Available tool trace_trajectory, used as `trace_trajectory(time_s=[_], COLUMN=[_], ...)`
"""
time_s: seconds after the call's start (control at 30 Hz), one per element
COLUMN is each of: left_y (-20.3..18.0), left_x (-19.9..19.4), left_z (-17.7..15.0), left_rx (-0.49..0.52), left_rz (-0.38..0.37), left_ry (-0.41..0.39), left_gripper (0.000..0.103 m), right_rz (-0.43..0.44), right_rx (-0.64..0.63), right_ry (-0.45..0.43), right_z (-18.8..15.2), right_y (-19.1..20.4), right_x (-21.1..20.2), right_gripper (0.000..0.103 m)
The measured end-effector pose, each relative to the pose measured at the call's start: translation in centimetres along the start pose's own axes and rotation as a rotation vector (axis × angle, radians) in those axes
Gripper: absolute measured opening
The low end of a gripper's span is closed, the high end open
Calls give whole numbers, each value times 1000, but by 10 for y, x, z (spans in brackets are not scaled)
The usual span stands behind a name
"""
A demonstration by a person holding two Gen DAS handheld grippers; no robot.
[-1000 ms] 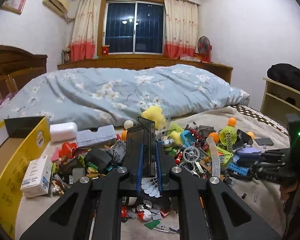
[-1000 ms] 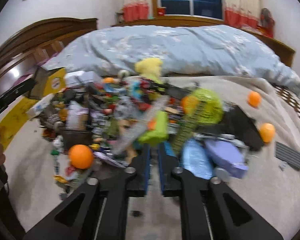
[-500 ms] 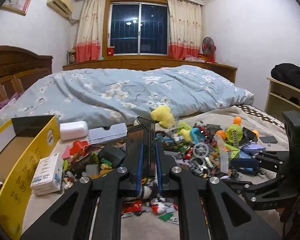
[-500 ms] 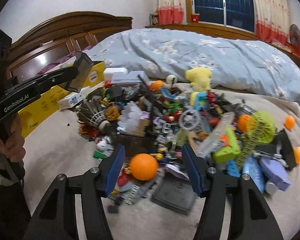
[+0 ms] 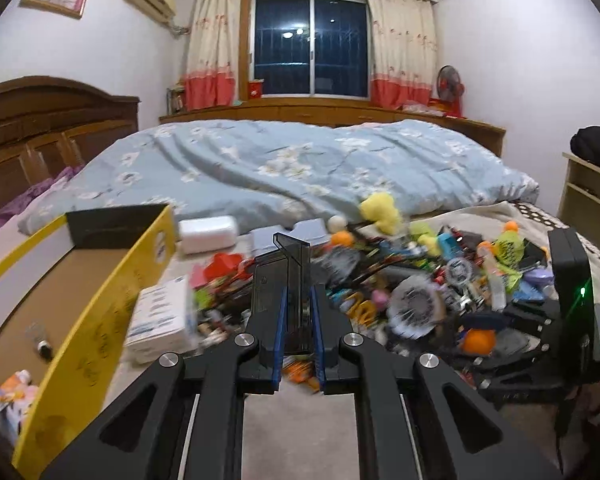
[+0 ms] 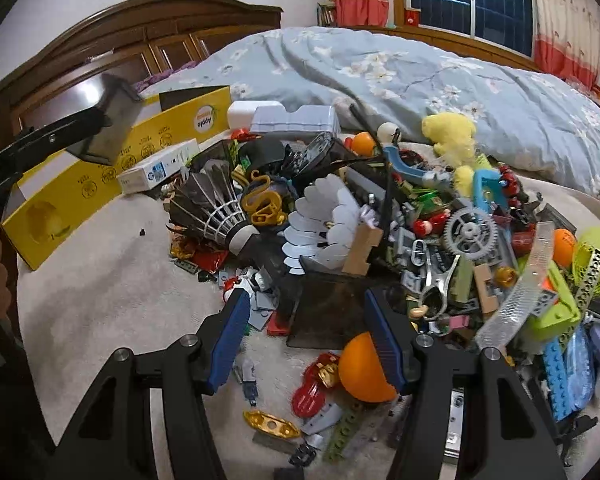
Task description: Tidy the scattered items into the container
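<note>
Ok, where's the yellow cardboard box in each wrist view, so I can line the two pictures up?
Left wrist: the yellow cardboard box fills the lower left, left of the left tool gripping a smoky plastic panel.
Right wrist: the box sits far left, mid-height, printed side wall facing us.
Shared landmark: the white carton right beside the box, on the pile side.

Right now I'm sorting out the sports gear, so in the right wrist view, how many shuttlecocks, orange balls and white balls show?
Shuttlecocks: 2
Orange balls: 3
White balls: 1
Total: 6
</note>
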State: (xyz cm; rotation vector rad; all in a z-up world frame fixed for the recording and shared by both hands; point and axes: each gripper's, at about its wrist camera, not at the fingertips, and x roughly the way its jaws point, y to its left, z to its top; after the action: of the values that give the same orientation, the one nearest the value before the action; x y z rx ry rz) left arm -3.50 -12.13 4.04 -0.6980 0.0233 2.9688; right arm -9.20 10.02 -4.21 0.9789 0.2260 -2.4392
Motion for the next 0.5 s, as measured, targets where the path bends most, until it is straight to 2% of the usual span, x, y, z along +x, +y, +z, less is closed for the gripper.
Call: trace_trajectory(time_s=[0.27, 0.33, 0.5], left_y=[46, 56, 69], left_x=[-23, -30, -40], left_z=[-20, -23, -32], left_rx=[-31, -40, -43], left_rz=[74, 86, 100], left_ry=[12, 11, 18], left_gripper=[13, 13, 13], right_rz=[-12, -14, -61], right_rx=[0, 2, -25], right_ry=[8, 8, 11], right_z=[6, 7, 9], right_y=[8, 10, 15], right_x=[11, 14, 23], right_gripper=[67, 75, 85])
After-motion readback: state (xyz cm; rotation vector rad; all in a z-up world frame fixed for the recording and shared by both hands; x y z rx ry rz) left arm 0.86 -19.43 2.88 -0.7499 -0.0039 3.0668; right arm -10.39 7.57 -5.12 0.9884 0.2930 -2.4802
